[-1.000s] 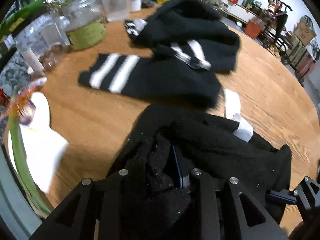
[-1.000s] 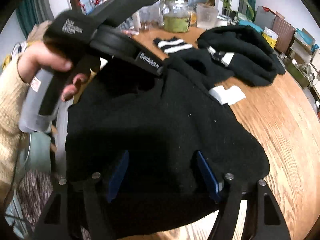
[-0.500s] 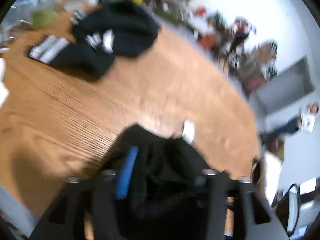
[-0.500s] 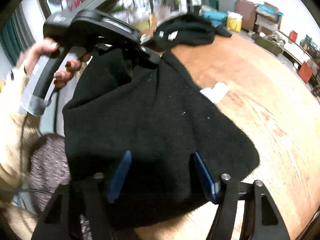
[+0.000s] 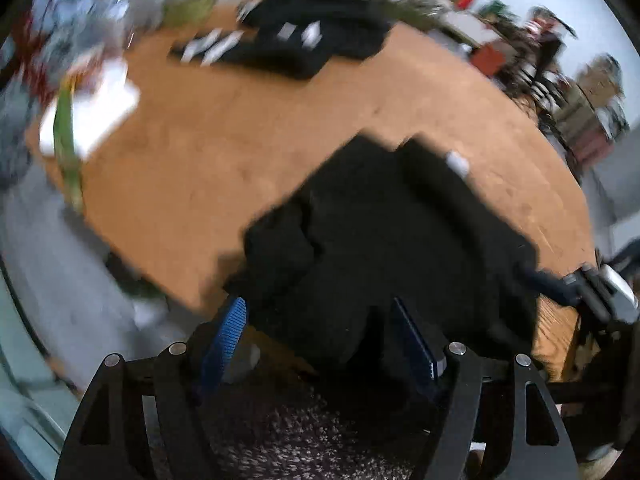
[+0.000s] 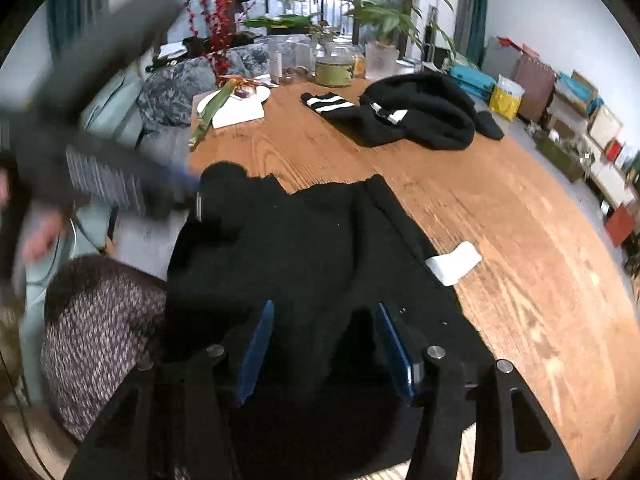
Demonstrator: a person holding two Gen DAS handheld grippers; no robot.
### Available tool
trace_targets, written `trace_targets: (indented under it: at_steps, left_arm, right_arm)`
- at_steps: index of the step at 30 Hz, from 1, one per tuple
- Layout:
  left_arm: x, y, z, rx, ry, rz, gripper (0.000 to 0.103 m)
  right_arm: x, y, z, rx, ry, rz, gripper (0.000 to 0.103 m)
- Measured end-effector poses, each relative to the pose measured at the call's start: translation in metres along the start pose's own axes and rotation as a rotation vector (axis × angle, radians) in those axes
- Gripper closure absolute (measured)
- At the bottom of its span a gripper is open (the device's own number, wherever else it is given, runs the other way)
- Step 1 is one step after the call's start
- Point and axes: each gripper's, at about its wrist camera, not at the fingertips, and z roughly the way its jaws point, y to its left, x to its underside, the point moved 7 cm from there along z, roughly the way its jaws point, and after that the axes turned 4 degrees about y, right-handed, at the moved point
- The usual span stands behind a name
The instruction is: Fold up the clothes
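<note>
A black fleece garment (image 6: 300,240) lies spread on the wooden table (image 6: 520,220), its near hem hanging over the edge; a white label (image 6: 454,262) pokes out at its right. My right gripper (image 6: 326,346) is closing, with the hem bunched between its jaws and both blue pad faces still bare. My left gripper (image 5: 318,340) is opening wide just short of the garment (image 5: 400,220), gripping nothing. In the right wrist view the left gripper (image 6: 188,196) is a blur at the garment's left corner. In the left wrist view the right gripper (image 5: 536,280) reaches in at the garment's right edge.
A second black garment with white stripes (image 6: 400,120) lies at the table's far side. Glass jars (image 6: 335,66), plants and a white plate (image 6: 240,112) crowd the far left corner. A chair with a speckled knit cushion (image 6: 100,328) stands below the near edge.
The left gripper let go of the garment, opened wide and pulled back. The garment went from hanging lifted to lying on the table. The right jaws narrowed a little.
</note>
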Motion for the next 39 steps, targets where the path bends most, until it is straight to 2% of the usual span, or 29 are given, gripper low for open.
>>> trace_targets:
  at_steps: [3,7,11,13,14,15,16,17,18,19,21,23,26,28,32,34,35,36,38,39]
  left_arm:
    - [0.008,0.019,0.002,0.108,-0.015,-0.158,0.028]
    - [0.02,0.044,-0.004,0.229,-0.059,-0.364,0.028]
    - [0.027,0.043,0.005,0.219,-0.019,-0.385,0.028]
    - [0.029,0.033,0.012,0.307,0.01,-0.394,0.028]
    - [0.027,0.028,0.012,0.347,-0.001,-0.387,0.028]
    - [0.026,0.023,0.01,0.367,-0.02,-0.375,0.031]
    - [0.024,0.02,0.006,0.348,-0.054,-0.354,0.036]
    - [0.023,0.017,0.0,0.32,-0.09,-0.325,0.062]
    - [0.023,0.012,-0.008,0.273,-0.131,-0.28,0.076]
    - [0.023,0.007,-0.015,0.24,-0.165,-0.239,0.077]
    - [0.024,-0.003,-0.026,0.234,-0.19,-0.183,0.082]
    - [0.019,-0.019,-0.039,0.232,-0.244,-0.113,0.083]
    - [0.009,-0.034,-0.059,0.247,-0.344,-0.031,0.083]
    - [-0.004,-0.031,-0.053,0.233,-0.337,-0.063,0.083]
    - [-0.017,-0.006,-0.011,0.209,-0.247,-0.196,0.083]
    - [-0.015,0.002,0.006,0.144,-0.226,-0.195,0.081]
    - [-0.014,0.006,0.014,0.104,-0.212,-0.192,0.073]
    - [-0.012,0.009,0.019,0.056,-0.187,-0.193,0.057]
    - [-0.009,0.015,0.02,-0.02,-0.157,-0.201,0.037]
    - [-0.008,0.017,0.016,-0.043,-0.151,-0.204,0.037]
  right_arm:
    - [-0.01,-0.016,-0.004,-0.04,-0.022,0.035,0.034]
    - [-0.024,-0.044,0.001,-0.062,-0.011,0.04,0.033]
    - [-0.037,-0.062,0.024,-0.194,0.014,0.056,0.028]
    - [-0.04,-0.063,0.047,-0.254,0.045,0.094,0.028]
    - [-0.04,-0.063,0.061,-0.277,0.066,0.116,0.029]
    - [-0.04,-0.062,0.07,-0.296,0.076,0.131,0.04]
    - [-0.038,-0.059,0.074,-0.305,0.067,0.138,0.047]
    - [-0.037,-0.056,0.077,-0.31,0.051,0.141,0.052]
    - [-0.035,-0.055,0.077,-0.297,0.025,0.143,0.061]
    - [-0.033,-0.055,0.072,-0.291,-0.003,0.148,0.065]
    - [-0.029,-0.056,0.059,-0.297,-0.062,0.164,0.076]
    - [-0.027,-0.059,0.039,-0.275,-0.131,0.159,0.08]
    - [-0.032,-0.062,0.006,-0.215,-0.228,0.125,0.081]
    - [-0.042,-0.064,-0.014,-0.163,-0.264,0.087,0.081]
    - [-0.057,-0.065,0.004,-0.113,-0.198,0.063,0.078]
    - [-0.06,-0.062,0.039,-0.075,-0.137,0.056,0.076]
    - [-0.061,-0.061,0.058,-0.054,-0.106,0.053,0.072]
    - [-0.06,-0.064,0.074,-0.027,-0.067,0.07,0.06]
    - [-0.056,-0.072,0.094,0.015,-0.003,0.131,0.046]
    - [-0.057,-0.077,0.089,0.029,-0.011,0.162,0.04]
